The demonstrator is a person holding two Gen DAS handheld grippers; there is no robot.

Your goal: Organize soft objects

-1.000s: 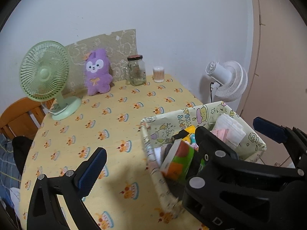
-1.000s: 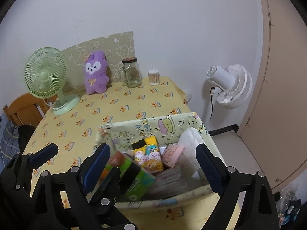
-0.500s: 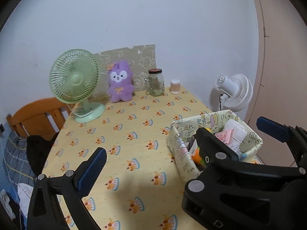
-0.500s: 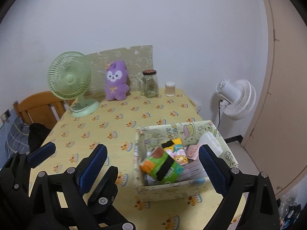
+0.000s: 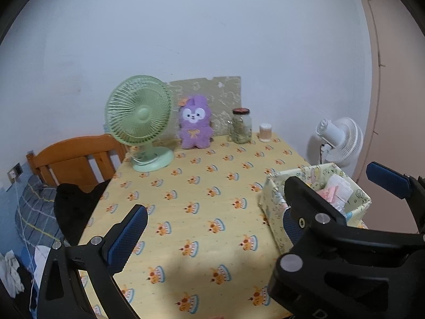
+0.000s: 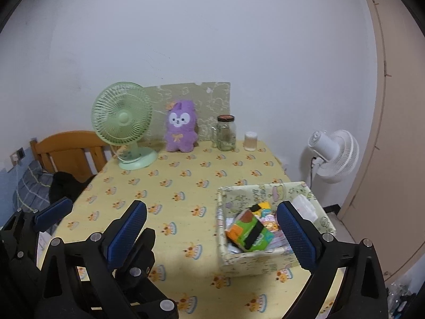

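Yellow tablecloth (image 6: 186, 186): covers the table.
Fabric basket (image 6: 255, 261): near right edge, holding a green-orange packet (image 6: 249, 232) and other soft packs.
Purple plush (image 6: 181, 126): upright at the far wall.
Right gripper (image 6: 212, 228): jaws opening, nothing between.
Left gripper (image 5: 255, 194): wide, empty.

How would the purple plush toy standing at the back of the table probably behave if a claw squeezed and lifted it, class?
The purple plush toy looks furry and stuffed, so it would probably squash under the pads rather than resist. It likely weighs little for its bulk. Standing upright on small feet close to the patterned board, it may topple if nudged.
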